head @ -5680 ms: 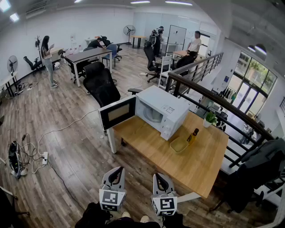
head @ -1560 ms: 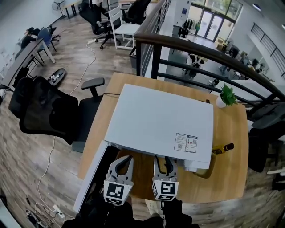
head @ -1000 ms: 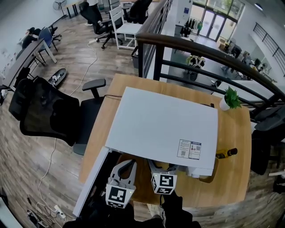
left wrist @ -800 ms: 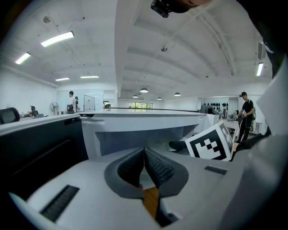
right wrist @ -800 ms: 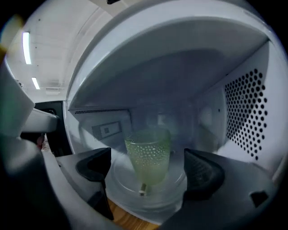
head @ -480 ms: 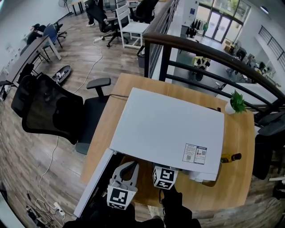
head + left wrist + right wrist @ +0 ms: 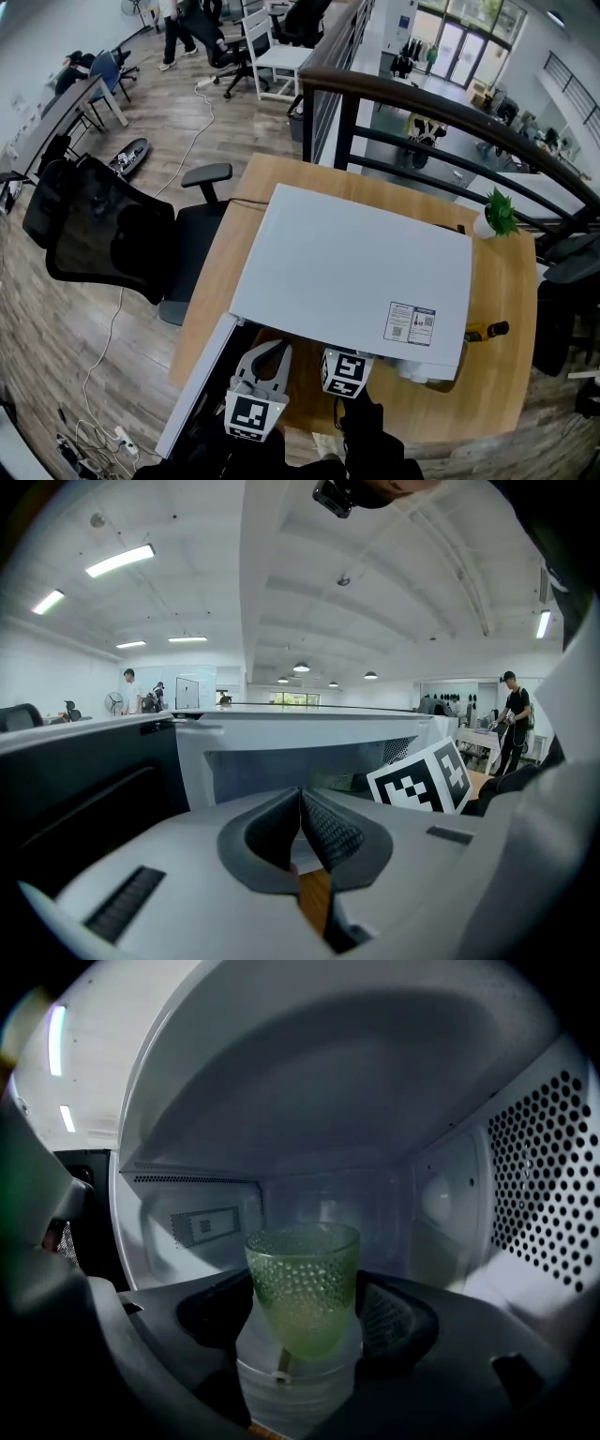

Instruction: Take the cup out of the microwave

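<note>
A white microwave [image 7: 356,272] stands on the wooden table [image 7: 502,300], its door [image 7: 202,375] swung open to the left. Inside the cavity a green dimpled glass cup [image 7: 303,1283] stands upright on the pale turntable [image 7: 295,1387]. My right gripper [image 7: 305,1312] reaches into the cavity with its jaws closing, and both pads [image 7: 389,1321] meet the cup's sides. From the head view only its marker cube [image 7: 344,372] shows under the microwave's top edge. My left gripper [image 7: 267,349] hangs shut and empty just outside the opening, beside the door.
A dark bottle [image 7: 487,330] and a shallow yellow dish [image 7: 427,375] sit to the microwave's right, a small potted plant [image 7: 494,217] at the table's far corner. A black office chair [image 7: 103,234] stands left of the table, a dark railing [image 7: 441,108] behind it.
I came up to the microwave. Over the last second my right gripper slid forward under the microwave's top into the cavity. The left gripper stayed put.
</note>
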Demonstrator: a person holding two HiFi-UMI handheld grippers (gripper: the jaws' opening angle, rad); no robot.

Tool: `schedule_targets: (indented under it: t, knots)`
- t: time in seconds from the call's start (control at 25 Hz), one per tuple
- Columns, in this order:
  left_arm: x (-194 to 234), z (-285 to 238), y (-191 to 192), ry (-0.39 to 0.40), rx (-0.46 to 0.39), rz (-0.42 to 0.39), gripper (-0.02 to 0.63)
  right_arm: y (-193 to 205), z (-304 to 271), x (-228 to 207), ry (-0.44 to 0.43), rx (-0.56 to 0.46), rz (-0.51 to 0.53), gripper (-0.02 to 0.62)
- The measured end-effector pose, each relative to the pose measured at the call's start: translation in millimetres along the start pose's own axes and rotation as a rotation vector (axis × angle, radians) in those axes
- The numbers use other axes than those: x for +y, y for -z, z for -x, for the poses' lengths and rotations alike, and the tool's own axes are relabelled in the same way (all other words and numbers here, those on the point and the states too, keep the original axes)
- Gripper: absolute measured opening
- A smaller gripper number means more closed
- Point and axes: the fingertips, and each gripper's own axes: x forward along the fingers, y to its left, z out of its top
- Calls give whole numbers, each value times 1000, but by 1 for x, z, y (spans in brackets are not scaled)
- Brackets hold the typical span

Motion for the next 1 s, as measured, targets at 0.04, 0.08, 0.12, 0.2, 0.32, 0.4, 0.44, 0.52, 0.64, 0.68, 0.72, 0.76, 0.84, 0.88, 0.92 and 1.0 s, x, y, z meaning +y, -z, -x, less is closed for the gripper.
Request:
schedule_targets:
  t: [0.04,0.08,0.12,0.2,0.32,0.4,0.44,0.52,0.64,0.68,0.72,0.76,0.84,0.88,0.92,1.0]
  knots:
    - [0,0,0,0,0,-1,26,1,0,0,-1,5,-2,357]
    - [0,0,0,1,-1,-2,26,1,0,0,-4,7,-6,356]
    - [0,1,0,1,-1,-3,26,0,0,1,-6,5,-13,356]
    - [-1,1,0,1,-1,-5,26,-2,1,0,-8,-4,-30,354]
    - [-2,4,-2,-2,-3,-7,26,-3,4,1,-7,-11,-32,353]
    - [-1,6,-4,-5,-8,-9,26,-5,8,3,-11,-14,-24,353]
    - [-2,7,-5,-7,-16,-9,26,-6,10,3,-13,-15,-21,351]
    - [-3,9,-7,-13,-37,-9,26,-8,17,3,-17,-19,-19,351]
    - [-7,17,-11,-17,-18,-11,26,-15,28,5,-26,-31,-15,350]
    - [-8,19,-12,-19,-19,-12,26,-17,32,6,-30,-35,-13,350]
    - [-10,21,-14,-22,-23,-14,26,-19,35,7,-34,-40,-10,350]
    - [-11,24,-15,-25,-27,-15,26,-21,39,8,-38,-45,-6,350]
    - [-15,30,-18,-34,-34,-15,26,-23,49,10,-46,-51,1,350]
    - [-17,34,-19,-38,-36,-14,26,-23,54,10,-50,-51,2,350]
    - [-19,38,-21,-42,-39,-14,26,-23,59,11,-55,-51,4,348]
    - [-23,46,-23,-51,-45,-15,26,-23,69,12,-64,-50,8,348]
